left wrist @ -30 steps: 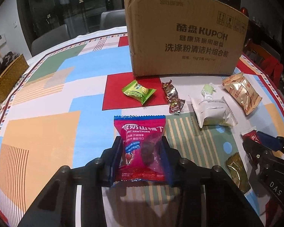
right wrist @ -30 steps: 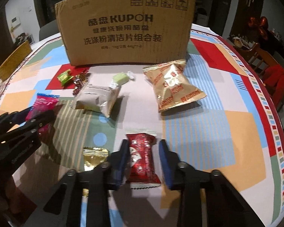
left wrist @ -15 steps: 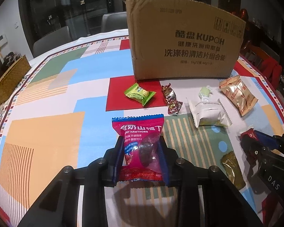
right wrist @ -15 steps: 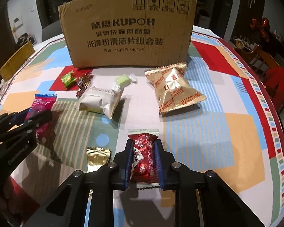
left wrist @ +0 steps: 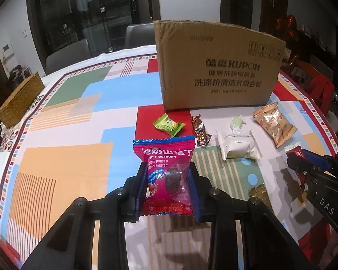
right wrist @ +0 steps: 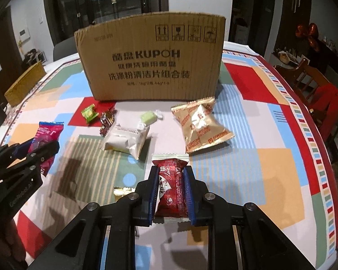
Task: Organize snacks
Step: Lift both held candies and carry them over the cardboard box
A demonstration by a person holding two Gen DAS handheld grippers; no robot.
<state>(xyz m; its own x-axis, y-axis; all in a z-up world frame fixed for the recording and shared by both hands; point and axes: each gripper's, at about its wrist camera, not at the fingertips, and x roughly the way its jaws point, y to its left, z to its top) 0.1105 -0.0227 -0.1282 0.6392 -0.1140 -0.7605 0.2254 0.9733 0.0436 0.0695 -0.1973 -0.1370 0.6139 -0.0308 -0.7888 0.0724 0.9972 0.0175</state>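
My left gripper point(left wrist: 167, 168) is shut on a pink hawthorn snack packet point(left wrist: 166, 171) and holds it above the table. My right gripper point(right wrist: 170, 173) is shut on a dark red snack bar point(right wrist: 171, 186), also lifted. A tall cardboard box point(left wrist: 216, 65) stands at the back; it also shows in the right wrist view point(right wrist: 153, 60). On the tablecloth in front of it lie a green candy point(left wrist: 169, 124), a foil-wrapped candy point(left wrist: 200, 130), a white packet point(left wrist: 237, 144), a pale green sweet point(left wrist: 236, 121), a gold biscuit bag point(right wrist: 200, 123) and a small gold packet point(right wrist: 121, 190).
A woven basket point(left wrist: 20, 100) sits at the table's far left edge. Chairs stand behind the table and a wooden chair with red cloth point(right wrist: 324, 94) at the right. The patterned tablecloth point(left wrist: 63, 157) covers the round table.
Both grippers closed on their packets and lifted them off the table. The right gripper went from open around the red bar to shut on it.
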